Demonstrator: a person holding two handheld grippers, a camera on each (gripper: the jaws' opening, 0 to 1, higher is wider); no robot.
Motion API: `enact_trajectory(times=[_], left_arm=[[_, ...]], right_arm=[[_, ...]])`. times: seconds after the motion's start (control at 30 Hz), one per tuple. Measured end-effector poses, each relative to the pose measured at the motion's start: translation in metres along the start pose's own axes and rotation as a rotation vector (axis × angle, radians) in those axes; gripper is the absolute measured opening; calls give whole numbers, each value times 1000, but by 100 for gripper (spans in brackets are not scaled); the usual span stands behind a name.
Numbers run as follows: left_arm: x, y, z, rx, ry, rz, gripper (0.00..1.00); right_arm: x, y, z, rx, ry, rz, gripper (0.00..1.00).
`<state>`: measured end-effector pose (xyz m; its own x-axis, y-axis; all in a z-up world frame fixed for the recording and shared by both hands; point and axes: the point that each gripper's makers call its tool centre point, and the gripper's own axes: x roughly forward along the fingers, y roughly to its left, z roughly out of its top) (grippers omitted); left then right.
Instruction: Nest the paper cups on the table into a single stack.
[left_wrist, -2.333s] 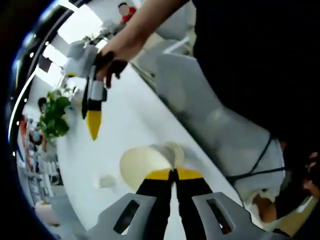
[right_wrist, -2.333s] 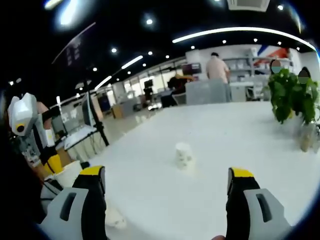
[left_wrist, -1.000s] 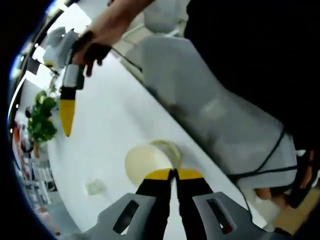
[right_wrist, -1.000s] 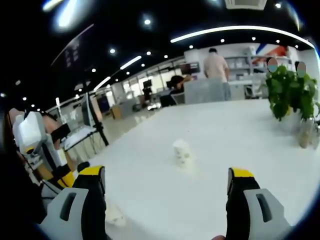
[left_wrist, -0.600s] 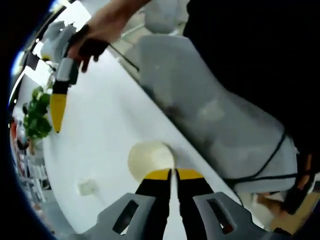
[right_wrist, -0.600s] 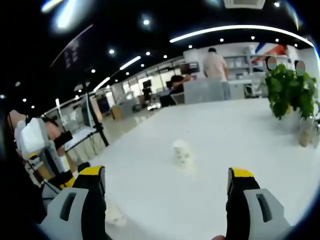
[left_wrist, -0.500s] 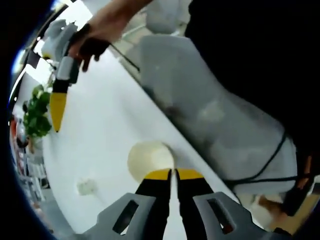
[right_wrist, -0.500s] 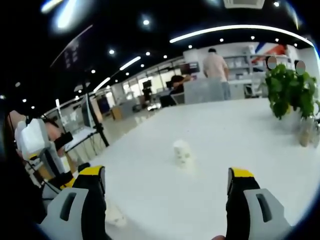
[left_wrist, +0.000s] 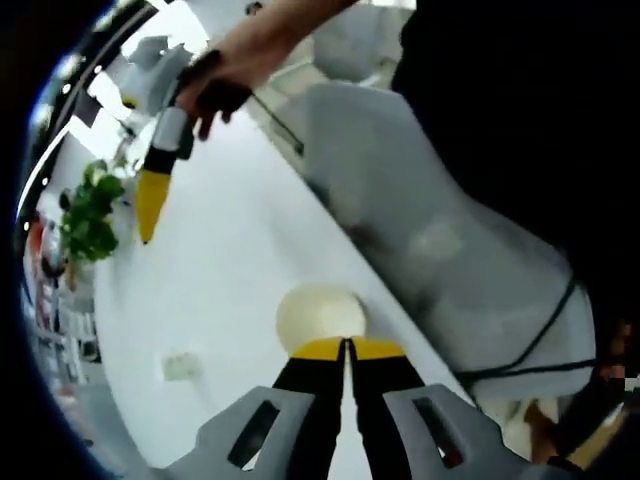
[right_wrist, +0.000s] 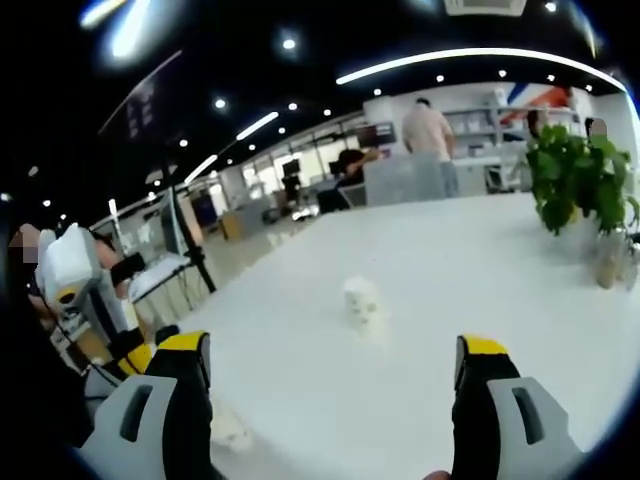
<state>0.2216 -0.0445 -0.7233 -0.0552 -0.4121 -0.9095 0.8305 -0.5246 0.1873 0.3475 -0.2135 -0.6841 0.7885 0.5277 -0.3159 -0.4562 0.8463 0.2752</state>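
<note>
left claw (left_wrist: 346, 346) clamped on paper cup (left_wrist: 320, 313); right claw (right_wrist: 333, 356) spread

One paper cup (left_wrist: 320, 315) sat low at the centre of the left gripper view. One small white crumpled object (right_wrist: 362, 304) lay mid-frame in the right gripper view. One potted plant (right_wrist: 575, 190) stood at right. Two grippers (left_wrist: 346, 349) (right_wrist: 330, 362) showed.

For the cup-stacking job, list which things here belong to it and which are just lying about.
Belong:
paper cup, pinched in the shut left tool
right tool, open
white table

Lying about:
small white lump on the table
potted plant
grey chair
</note>
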Motion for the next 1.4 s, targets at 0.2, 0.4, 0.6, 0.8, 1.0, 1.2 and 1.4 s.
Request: enact_trajectory(times=[0.2, 0.4, 0.6, 0.8, 1.0, 1.2, 1.4], left_arm=[[-10, 1, -1, -81, -51, 38, 0], [-24, 1, 1, -127, -109, 71, 0], [-43, 17, -2, -325, -208, 168, 0], [-58, 31, -7, -407, -288, 264, 0], [-63, 37, -22, -481, -310, 327, 0], [-69, 46, -37, -583, -330, 391, 0], [-77, 56, -48, -734, -412, 450, 0]], right_arm=[[1, 0, 0, 4, -4, -2, 100], [5, 4, -1, -2, 4, 2, 100], [8, 11, 1, -9, 13, 22, 100], [9, 12, 6, -29, 18, 23, 100], [9, 14, 9, -31, 19, 26, 100], [8, 16, 10, -33, 20, 25, 100], [6, 15, 9, -37, 31, 23, 100]])
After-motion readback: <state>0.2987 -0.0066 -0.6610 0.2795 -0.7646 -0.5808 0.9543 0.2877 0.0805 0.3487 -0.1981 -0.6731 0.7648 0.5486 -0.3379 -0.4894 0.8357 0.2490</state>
